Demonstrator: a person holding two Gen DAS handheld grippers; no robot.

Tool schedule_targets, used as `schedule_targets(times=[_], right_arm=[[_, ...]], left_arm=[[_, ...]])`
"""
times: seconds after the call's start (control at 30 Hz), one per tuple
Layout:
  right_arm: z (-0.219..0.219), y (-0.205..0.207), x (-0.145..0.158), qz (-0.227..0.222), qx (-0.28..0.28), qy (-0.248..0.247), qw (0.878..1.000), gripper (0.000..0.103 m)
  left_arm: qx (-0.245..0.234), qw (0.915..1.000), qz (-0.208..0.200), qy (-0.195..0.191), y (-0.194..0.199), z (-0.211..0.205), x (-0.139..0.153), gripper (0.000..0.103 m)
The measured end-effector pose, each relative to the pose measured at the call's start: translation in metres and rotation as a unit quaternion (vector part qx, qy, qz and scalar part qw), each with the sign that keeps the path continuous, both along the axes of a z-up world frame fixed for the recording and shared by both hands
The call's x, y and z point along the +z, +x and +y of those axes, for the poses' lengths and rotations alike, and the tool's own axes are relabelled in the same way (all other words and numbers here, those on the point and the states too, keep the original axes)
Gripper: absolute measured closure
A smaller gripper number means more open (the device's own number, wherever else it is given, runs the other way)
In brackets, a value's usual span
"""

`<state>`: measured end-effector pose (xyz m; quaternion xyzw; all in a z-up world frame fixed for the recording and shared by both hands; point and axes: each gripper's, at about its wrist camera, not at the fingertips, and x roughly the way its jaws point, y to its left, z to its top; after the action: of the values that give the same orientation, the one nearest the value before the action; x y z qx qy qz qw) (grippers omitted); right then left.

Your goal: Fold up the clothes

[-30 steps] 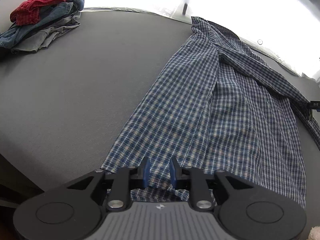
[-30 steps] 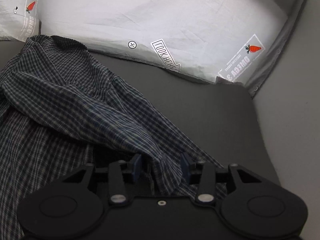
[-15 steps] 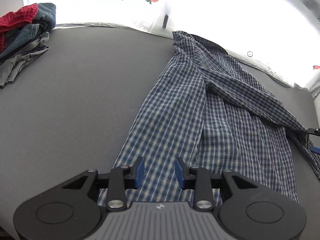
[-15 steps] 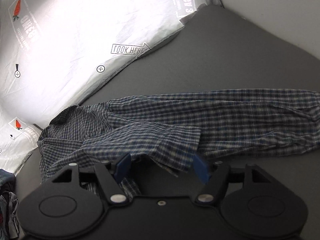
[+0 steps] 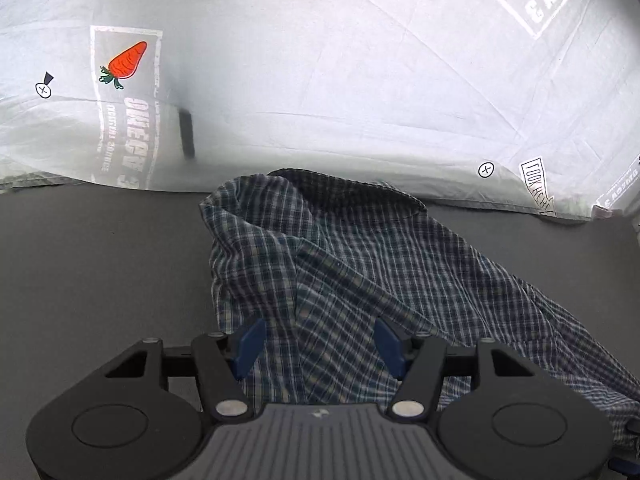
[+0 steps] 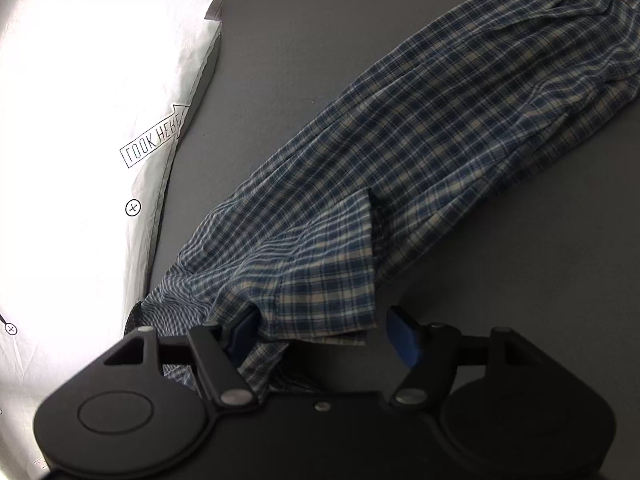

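The plaid shirt lies spread on the dark grey bed, its collar end against the white printed pillow along the far edge. The left claw, jaws just widened and released, hangs over the shoulder area, likely seeking a fresh hold. The right claw is released too, straddling the sleeve cuff, apparently having laid it inward.

Shirt: blue, white, cream plaid. Bed surface: plain dark grey. Pillow: white, orange carrot print, grey lettering. Gripper pads: blue; bodies black.
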<state>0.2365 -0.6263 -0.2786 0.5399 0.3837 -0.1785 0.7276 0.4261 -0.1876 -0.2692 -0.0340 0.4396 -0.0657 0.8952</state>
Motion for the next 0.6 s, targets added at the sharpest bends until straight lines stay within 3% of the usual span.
schedule_targets(times=[0.07,0.1,0.13,0.17,0.23,0.37,0.5,0.6], right_arm=[[0.002,0.004,0.002,-0.008,0.003,-0.007,1.0,0.046],[0.003,0.005,0.005,-0.015,0.005,-0.012,1.0,0.063],[0.006,0.008,0.01,-0.02,0.01,-0.031,0.999,0.077],[0.009,0.011,0.017,-0.024,0.015,-0.052,0.998,0.082],[0.016,0.017,0.032,-0.036,0.033,-0.106,0.993,0.095],[0.024,0.028,0.075,-0.105,0.075,-0.2,0.971,0.096],[0.025,0.04,0.119,-0.18,0.112,-0.272,0.939,0.097],[0.025,0.051,0.136,-0.194,0.132,-0.321,0.918,0.096]], left_arm=[[-0.004,1.0,0.004,0.004,0.029,-0.007,-0.009,0.043],[-0.007,0.9999,0.008,0.011,0.037,-0.01,-0.015,0.046],[-0.01,0.9997,0.012,0.019,0.043,-0.014,-0.022,0.069],[-0.012,0.9995,0.016,0.026,0.05,-0.017,-0.028,0.1],[-0.015,0.9991,0.021,0.033,0.053,-0.019,-0.04,0.1],[0.02,0.9998,-0.003,0.001,0.042,-0.008,-0.04,0.101],[0.06,0.9951,-0.06,-0.05,0.031,0.005,-0.004,0.101],[0.062,0.9919,-0.093,-0.061,0.03,0.006,0.011,0.1]])
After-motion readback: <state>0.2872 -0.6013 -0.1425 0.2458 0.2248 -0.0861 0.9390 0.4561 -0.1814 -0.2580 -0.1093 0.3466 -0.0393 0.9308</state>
